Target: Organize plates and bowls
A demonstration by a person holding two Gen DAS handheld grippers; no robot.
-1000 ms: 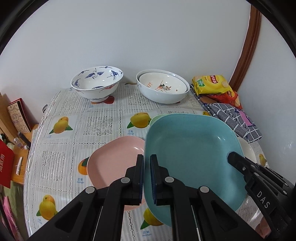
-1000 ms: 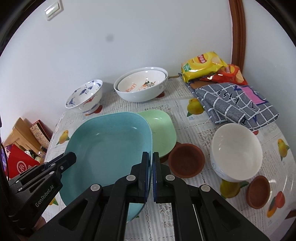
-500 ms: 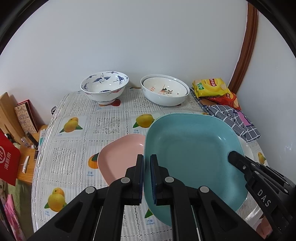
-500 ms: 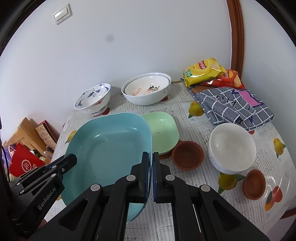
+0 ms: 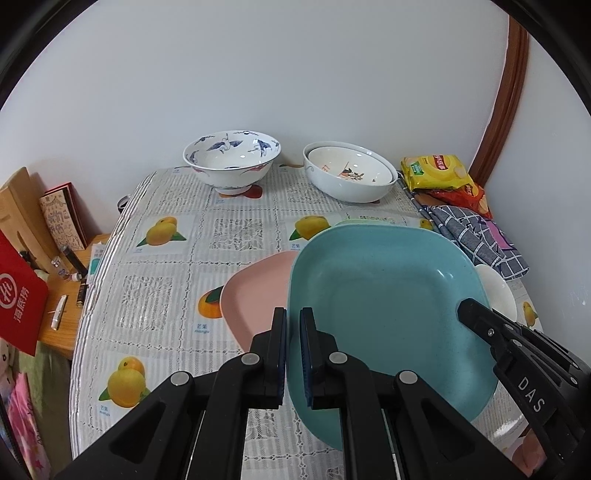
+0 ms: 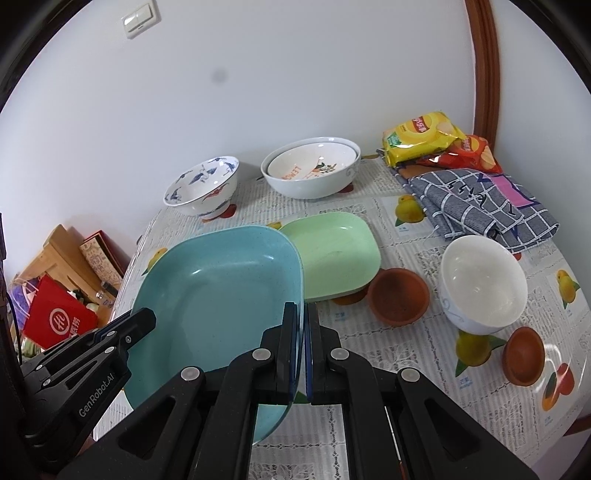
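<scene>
Left wrist view first: a table [image 5: 177, 266] under a lacy cloth printed with mangoes fills the middle of the frame, backed by a plain white wall, with a brown wooden trim curving down the upper right and a red bag [image 5: 18, 291] at the left edge. The left gripper [image 5: 293, 354] sits bottom centre, its black fingers pinched tight on the near left rim of the blue plate [image 5: 384, 314] — a glossy, speckled, rounded-square dish held tilted above the cloth. Under its left edge peeks a matte pink plate [image 5: 255, 295]; toward the top stand a crane-painted bowl [image 5: 231, 162] and two nested white bowls [image 5: 349, 173]. The right gripper [image 5: 461, 308] bites the plate's far right rim. Now the right wrist view: same cloth, a light switch [image 6: 142, 18] upper left, snack bags [image 6: 421, 134] and a checked towel [image 6: 480, 199] upper right. The right gripper, bottom centre, is clamped on the blue plate's right rim, the plate spreading to the left of its fingers. Just beyond lies a smooth green plate [image 6: 340, 251], then a brown clay saucer [image 6: 399, 295], a white bowl [image 6: 484, 280] and a second clay saucer [image 6: 524, 354] — all right of centre.
</scene>
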